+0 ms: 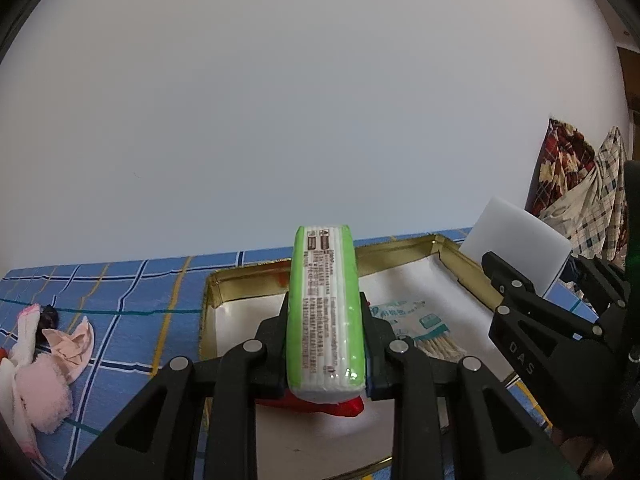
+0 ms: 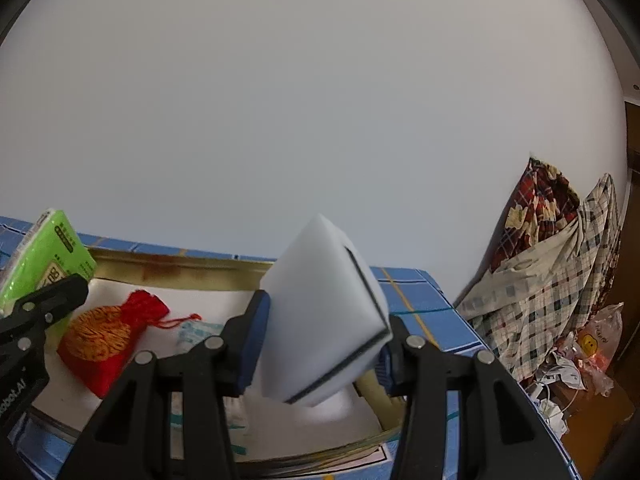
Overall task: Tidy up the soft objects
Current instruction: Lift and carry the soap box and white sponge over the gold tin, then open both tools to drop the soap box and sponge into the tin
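Observation:
My left gripper (image 1: 325,320) is shut on a green tissue pack (image 1: 326,308), held upright above the gold tin tray (image 1: 224,280). The pack also shows in the right wrist view (image 2: 44,256). My right gripper (image 2: 320,344) is shut on a white sponge block (image 2: 324,320), held above the tray's right side (image 2: 376,400); the sponge also shows in the left wrist view (image 1: 520,244). A red and gold drawstring pouch (image 2: 108,340) lies in the tray, partly hidden under the pack in the left wrist view (image 1: 344,406). A cotton swab packet (image 1: 432,336) lies in the tray too.
A pink plush toy (image 1: 40,384) and a pink cloth (image 1: 76,344) lie on the blue checked tablecloth (image 1: 140,292) left of the tray. Plaid fabric (image 2: 560,280) hangs at the right beyond the table edge, with plastic bags (image 2: 592,344) on the floor.

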Available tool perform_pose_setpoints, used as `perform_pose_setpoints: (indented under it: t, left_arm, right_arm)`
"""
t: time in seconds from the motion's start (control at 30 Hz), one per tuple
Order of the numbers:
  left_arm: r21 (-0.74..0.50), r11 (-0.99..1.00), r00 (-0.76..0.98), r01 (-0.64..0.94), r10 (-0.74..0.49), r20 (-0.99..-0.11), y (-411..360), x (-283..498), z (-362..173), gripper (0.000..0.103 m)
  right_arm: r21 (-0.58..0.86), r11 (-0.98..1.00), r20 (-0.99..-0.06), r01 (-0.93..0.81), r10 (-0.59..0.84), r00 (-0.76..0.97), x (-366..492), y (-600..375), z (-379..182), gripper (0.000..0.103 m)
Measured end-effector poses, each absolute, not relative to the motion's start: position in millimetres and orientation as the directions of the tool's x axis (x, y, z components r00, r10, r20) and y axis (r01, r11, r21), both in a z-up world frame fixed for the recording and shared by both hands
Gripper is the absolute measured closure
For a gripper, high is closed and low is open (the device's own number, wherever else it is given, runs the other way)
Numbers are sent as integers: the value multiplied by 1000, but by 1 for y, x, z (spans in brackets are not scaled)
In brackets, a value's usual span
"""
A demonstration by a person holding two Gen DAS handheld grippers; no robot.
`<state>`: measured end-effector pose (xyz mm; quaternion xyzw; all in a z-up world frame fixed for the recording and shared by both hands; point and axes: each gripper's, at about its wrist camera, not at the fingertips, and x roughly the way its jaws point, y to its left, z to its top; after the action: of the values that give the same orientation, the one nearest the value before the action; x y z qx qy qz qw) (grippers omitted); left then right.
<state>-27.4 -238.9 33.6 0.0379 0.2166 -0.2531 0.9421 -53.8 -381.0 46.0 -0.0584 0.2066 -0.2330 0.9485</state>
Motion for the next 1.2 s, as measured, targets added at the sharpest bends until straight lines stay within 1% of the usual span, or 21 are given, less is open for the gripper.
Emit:
perform_pose_setpoints:
  t: [0.17,0.6,1.03,1.1,1.13,1.2]
  left_arm:
    - [-33,876,775,481,-443,-451,-248,-24,30,75]
    - [-15,889,764,457,-402,-504,-262,-16,25,75]
    - [-10,897,756,442,-379,-534,-270,-10,20,75]
    - [-9,897,757,442,-378,-532,-271,-11,20,75]
    - [-8,897,758,442,-378,-532,-272,-11,20,75]
    - [-9,895,758,447,-384,-527,-271,-12,20,74]
  right_arm:
    - [-179,890,-395,419,-455,798,-52,-390,43,55]
    - [-160,902,-453,400,-427,783,-39,-395,36,55]
    - [-169,913,-460,372,-407,789,-38,-393,34,54]
    - [-166,916,-459,366,-400,794,-38,-392,35,51]
    - [-165,918,-456,362,-396,797,-39,-392,35,47]
    - [-166,914,-447,371,-405,797,-40,-392,35,43]
